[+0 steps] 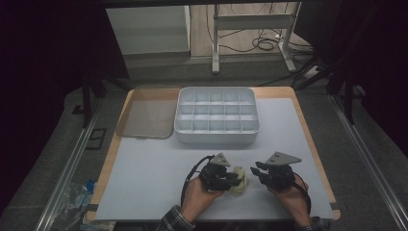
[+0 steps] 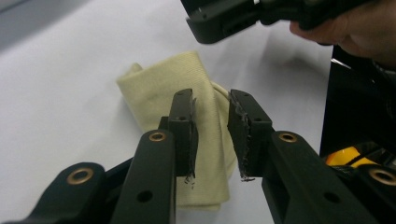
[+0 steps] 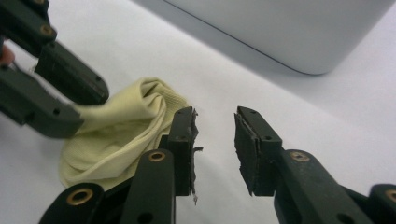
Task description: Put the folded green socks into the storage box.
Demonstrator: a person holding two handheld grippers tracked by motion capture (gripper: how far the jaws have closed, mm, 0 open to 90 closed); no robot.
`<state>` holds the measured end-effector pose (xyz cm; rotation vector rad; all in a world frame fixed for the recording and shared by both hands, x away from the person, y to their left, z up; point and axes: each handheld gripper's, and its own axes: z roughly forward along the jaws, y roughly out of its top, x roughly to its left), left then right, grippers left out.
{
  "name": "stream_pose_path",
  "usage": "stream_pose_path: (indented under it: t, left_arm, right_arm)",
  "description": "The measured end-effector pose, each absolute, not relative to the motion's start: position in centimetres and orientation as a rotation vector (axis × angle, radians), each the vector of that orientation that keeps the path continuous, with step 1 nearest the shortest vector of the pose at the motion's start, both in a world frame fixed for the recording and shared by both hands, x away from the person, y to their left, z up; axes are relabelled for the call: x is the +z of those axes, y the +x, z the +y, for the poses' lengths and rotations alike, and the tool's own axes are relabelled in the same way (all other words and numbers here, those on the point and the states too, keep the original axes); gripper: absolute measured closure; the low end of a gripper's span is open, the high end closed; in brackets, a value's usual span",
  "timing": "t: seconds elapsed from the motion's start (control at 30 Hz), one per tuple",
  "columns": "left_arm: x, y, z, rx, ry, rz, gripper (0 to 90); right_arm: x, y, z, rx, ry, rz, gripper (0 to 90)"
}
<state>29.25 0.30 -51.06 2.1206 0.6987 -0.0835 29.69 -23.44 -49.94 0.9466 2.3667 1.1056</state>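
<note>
A crumpled pale yellow cloth (image 1: pixel 239 185) lies on the white mat near the front edge, between the two hand-held grippers. My left gripper (image 1: pixel 235 176) comes at it from the left. In the left gripper view its jaws (image 2: pixel 212 116) stand apart over a fold of the cloth (image 2: pixel 159 88) without pinching it. My right gripper (image 1: pixel 255 168) is just right of the cloth and open. In the right gripper view it (image 3: pixel 215 123) has only bare mat between its jaws, with the cloth (image 3: pixel 121 135) to its left and the left gripper (image 3: pixel 93 109) at the cloth's far edge.
A grey tray (image 1: pixel 216 137) divided into several empty compartments stands at the middle back of the mat; its wall (image 3: pixel 289 32) is close ahead of the right gripper. A translucent brownish lid (image 1: pixel 144 118) lies flat to the tray's left.
</note>
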Motion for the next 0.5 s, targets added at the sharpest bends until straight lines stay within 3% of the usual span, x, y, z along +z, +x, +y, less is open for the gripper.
stream_pose_path:
  t: [0.5]
  left_arm:
    - [-52.1, 28.7, -0.8, -0.099, 2.148, 0.676, 69.0]
  right_arm:
    - [-49.2, 28.8, -22.9, 1.206, 0.931, 2.369, 55.2]
